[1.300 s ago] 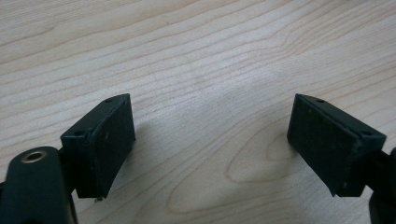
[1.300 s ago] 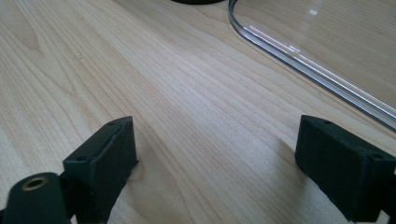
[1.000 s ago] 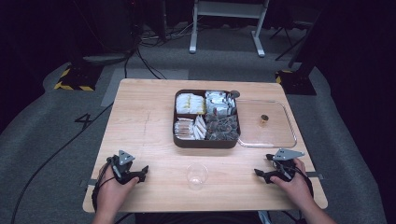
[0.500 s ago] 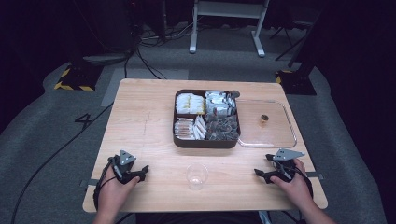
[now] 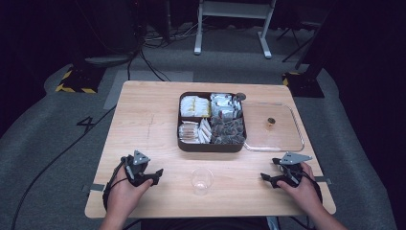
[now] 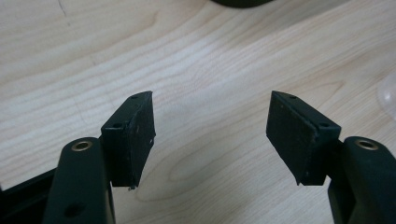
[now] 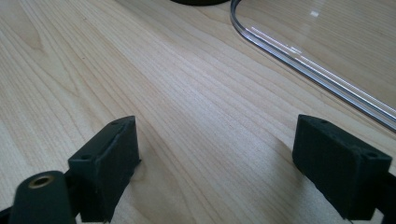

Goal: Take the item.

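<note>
Two hand-held grippers at near table (image 5: 143,120) edge: left hand-held gripper (image 5: 152,178) jaws just narrowing, apart, empty; right hand-held gripper (image 5: 269,173) wide, empty. Clear plastic cup (image 5: 201,180) upright between them. Beyond: compartment tray (image 5: 212,145), clear lid (image 5: 282,134) alongside.

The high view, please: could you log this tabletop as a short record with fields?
surface: wooden table
centre: dark compartment tray of packets
right of tray: clear lid, lying flat
near edge: clear plastic cup, upright, apart from both grippers
left gripper: open, nothing between jaws, which have just been closing
right gripper: open, empty
</note>
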Available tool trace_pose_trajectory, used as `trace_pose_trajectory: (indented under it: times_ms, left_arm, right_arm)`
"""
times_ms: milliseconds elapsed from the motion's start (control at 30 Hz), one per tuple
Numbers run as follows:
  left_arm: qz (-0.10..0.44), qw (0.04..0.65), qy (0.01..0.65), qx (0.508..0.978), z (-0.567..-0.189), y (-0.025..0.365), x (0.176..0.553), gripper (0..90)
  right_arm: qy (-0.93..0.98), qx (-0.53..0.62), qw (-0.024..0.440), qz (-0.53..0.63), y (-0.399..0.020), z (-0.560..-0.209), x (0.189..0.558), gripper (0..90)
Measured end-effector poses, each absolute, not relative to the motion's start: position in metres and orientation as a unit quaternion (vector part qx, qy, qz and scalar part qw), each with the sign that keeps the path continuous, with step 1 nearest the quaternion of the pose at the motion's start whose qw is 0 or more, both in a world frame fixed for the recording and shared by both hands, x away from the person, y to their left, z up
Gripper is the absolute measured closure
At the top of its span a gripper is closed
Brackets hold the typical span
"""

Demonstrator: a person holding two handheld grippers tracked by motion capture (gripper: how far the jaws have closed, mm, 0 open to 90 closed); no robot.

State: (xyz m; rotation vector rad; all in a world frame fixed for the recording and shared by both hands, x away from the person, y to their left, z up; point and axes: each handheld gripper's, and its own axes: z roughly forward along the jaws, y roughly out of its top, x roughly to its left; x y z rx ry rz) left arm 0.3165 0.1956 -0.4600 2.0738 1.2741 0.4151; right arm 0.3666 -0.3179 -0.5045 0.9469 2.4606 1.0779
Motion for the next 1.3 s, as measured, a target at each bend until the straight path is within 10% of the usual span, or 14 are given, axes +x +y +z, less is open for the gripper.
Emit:
trace_pose_trajectory:
  times_ms: [1300]
  left_arm:
    - [0.223, 0.395, 0.497, 0.74, -0.371, 0.115, 0.411, 32.7]
  right_arm:
    - [0.856, 0.324, 0.144, 0.375, -0.318, -0.505, 0.368, 14.7]
